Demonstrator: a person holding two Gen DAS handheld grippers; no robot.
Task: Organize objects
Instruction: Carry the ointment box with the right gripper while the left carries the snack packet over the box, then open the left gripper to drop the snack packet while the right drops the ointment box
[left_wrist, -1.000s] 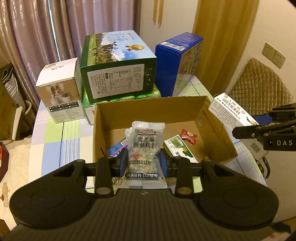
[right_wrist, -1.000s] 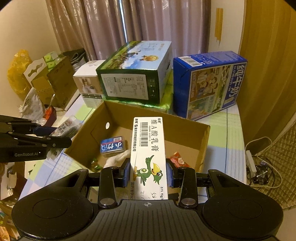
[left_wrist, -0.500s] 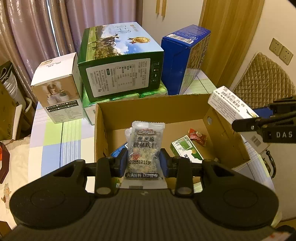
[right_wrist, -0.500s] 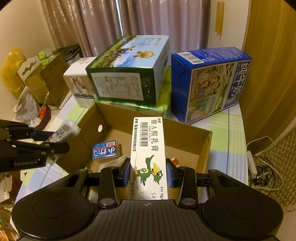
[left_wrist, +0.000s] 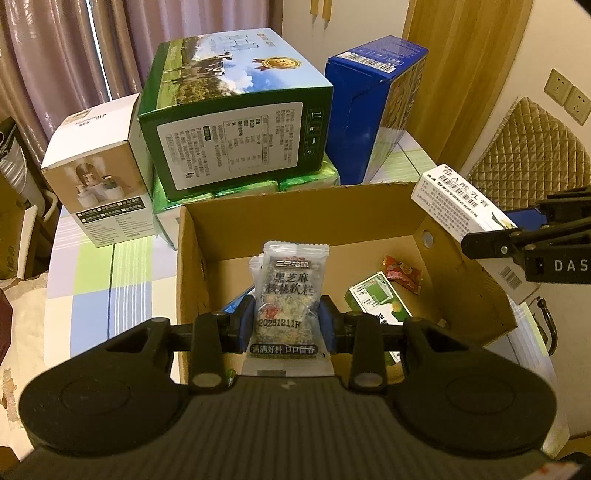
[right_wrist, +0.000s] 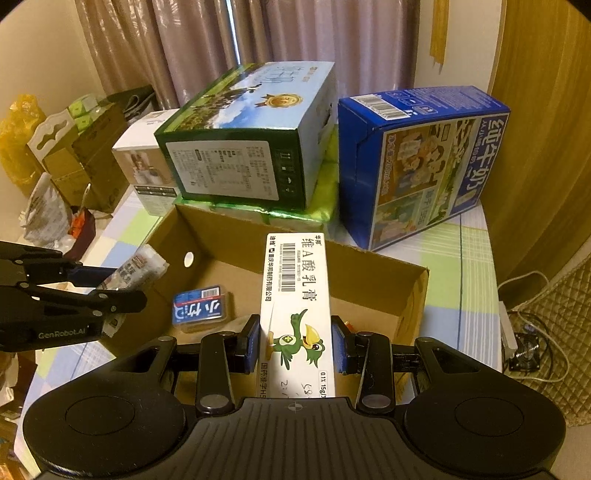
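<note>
Over the open cardboard box at the surface's near edge, the left tool was clenched on a snack packet, while the right tool gripped a white ointment carton above it.

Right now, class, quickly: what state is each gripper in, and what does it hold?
Left gripper: shut on the snack packet, above the cardboard box.
Right gripper: shut on the white carton, above the same box.

Black hand-held gripper, blue pads
</note>
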